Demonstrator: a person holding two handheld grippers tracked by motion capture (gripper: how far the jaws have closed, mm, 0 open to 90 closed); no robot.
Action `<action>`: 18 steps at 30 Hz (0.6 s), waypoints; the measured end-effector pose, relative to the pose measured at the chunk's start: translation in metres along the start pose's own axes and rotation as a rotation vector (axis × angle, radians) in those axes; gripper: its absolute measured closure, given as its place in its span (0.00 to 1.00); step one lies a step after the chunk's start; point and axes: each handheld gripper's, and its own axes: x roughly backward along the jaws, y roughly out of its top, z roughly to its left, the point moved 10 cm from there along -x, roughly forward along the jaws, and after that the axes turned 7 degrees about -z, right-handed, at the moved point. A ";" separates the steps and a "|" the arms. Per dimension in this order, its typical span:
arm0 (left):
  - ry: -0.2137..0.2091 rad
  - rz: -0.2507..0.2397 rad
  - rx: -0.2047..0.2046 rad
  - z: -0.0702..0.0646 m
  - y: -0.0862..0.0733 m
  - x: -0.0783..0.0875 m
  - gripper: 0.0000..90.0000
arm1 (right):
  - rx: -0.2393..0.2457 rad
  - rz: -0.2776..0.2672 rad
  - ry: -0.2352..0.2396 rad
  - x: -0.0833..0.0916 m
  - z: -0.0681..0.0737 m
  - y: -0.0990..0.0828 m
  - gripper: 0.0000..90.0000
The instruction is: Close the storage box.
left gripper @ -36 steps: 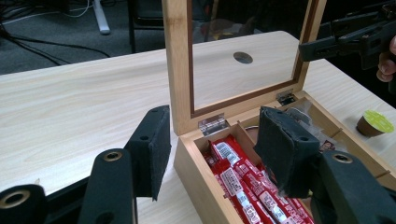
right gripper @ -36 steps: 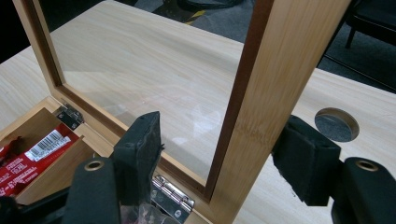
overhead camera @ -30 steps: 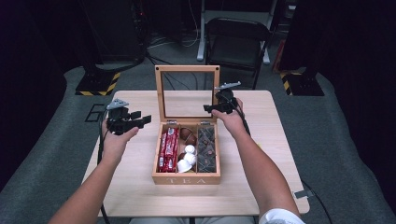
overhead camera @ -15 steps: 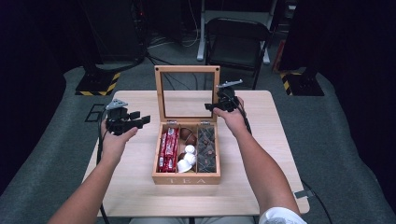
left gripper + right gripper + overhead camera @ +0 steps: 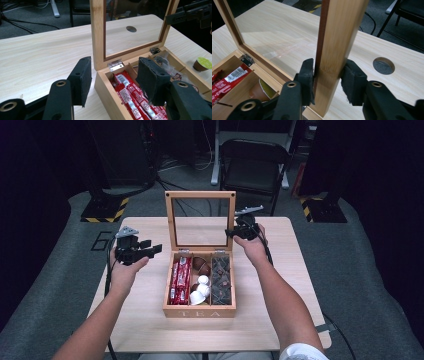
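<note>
At desk centre, tea box (image 5: 200, 310) sits w/ lid (image 5: 337, 50) upright – right gripper (image 5: 327, 82) jaws just closed onto lid's side rail, left gripper (image 5: 112, 80) jaws apart, empty – grip's narrow, so lid may slip & slam.

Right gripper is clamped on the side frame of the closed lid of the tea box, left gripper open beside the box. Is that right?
Not quite: the lid stands upright, open, as the high view shows. The rest holds: the right gripper is clamped on the lid's side frame, and the left gripper is open by the tea box.
</note>
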 end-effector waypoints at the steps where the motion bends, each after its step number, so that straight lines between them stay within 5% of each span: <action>1: -0.001 0.003 -0.003 0.000 0.000 0.000 0.50 | -0.008 -0.001 0.003 0.001 0.000 -0.001 0.71; 11: -0.006 0.002 -0.005 -0.004 0.002 -0.004 0.50 | -0.013 -0.025 0.009 0.006 0.003 -0.002 0.73; 18: -0.009 0.002 -0.008 -0.007 0.004 -0.007 0.50 | 0.025 -0.035 0.009 0.012 0.007 -0.003 0.73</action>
